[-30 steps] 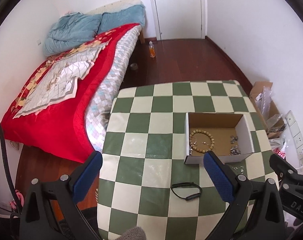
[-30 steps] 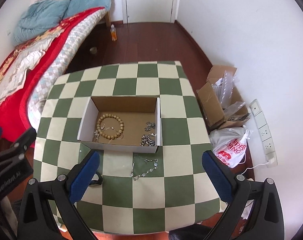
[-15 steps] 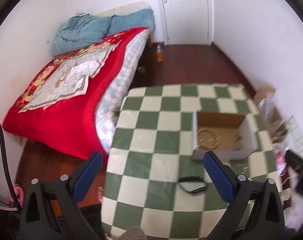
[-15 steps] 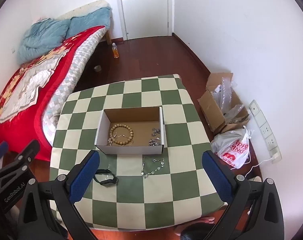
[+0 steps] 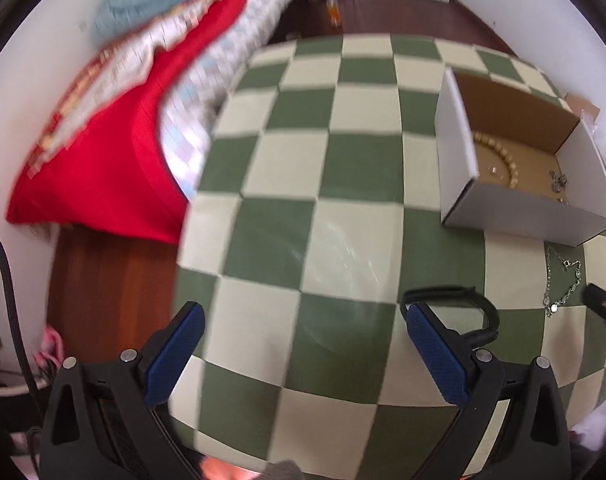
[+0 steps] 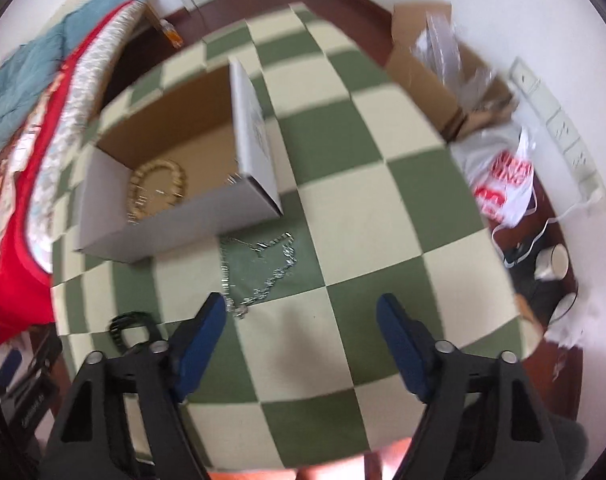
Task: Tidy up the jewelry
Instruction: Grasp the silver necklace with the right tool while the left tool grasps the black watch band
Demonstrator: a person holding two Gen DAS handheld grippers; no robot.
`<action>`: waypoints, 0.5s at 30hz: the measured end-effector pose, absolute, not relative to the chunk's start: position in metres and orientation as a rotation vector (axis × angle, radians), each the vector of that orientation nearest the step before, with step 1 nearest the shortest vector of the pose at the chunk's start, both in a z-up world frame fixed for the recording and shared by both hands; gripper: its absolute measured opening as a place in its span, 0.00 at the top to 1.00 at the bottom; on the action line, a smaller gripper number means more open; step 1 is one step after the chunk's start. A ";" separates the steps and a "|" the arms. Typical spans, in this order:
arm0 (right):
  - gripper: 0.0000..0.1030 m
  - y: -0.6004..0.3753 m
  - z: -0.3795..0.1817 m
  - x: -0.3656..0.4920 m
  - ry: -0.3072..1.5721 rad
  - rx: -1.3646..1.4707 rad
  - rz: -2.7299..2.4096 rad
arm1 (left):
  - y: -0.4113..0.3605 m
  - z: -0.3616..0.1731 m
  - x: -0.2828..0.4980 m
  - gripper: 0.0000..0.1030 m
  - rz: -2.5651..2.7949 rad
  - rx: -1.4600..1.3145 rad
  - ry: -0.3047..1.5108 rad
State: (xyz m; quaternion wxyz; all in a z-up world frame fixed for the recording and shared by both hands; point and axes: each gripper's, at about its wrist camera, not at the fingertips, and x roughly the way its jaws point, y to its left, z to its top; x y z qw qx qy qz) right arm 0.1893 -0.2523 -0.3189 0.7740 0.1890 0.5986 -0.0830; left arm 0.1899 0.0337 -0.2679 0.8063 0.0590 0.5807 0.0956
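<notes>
Nearest the cardboard box's [image 5: 515, 216] front wall, on the checkered table [image 5: 327, 168], lie the two pieces not yet stored. Left gripper [image 5: 303, 356]: jaws spread wide and holding nothing, low over the table, with the black band [image 5: 455, 294] touching or just behind its right-hand fingertip; contact cannot be confirmed. Right gripper [image 6: 301, 340]: jaws likewise apart and empty, poised over the table just short of the silver chain necklace [image 6: 259, 268], whose lower end lies beside the left-hand fingertip. The necklace sprawls on a green square directly in front of the box; the black band [image 6: 129, 326] lies on the same side of the box, farther toward the bed. Inside the box rest a wooden bead bracelet [image 6: 155, 188] and some small metal pieces [image 5: 559, 182], too blurred to identify. Beyond the box the table ends; a bed with a red cover [image 5: 115, 132] stands on one side, an open carton [image 6: 447, 80] and a printed plastic bag [image 6: 503, 184] on the floor on the other.

Step judged in hand: approach to the two loose pieces, each gripper taking the one nearer to it. The next move calls for centring the jaws over a bunched part of the chain, or across the band, before closing. Both views are motion-blurred, so fine alignment cannot be read.
</notes>
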 end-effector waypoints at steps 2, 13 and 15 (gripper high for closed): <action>0.24 -0.250 -0.337 0.195 1.309 0.417 -0.200 | 0.035 -0.280 0.193 0.00 0.189 0.089 1.292; 0.55 -0.216 -0.355 0.205 1.281 0.223 -0.232 | 0.034 -0.314 0.208 0.26 0.094 -0.064 1.401; 0.82 -0.213 -0.354 0.206 1.273 0.200 -0.229 | 0.031 -0.318 0.208 0.37 0.064 -0.061 1.409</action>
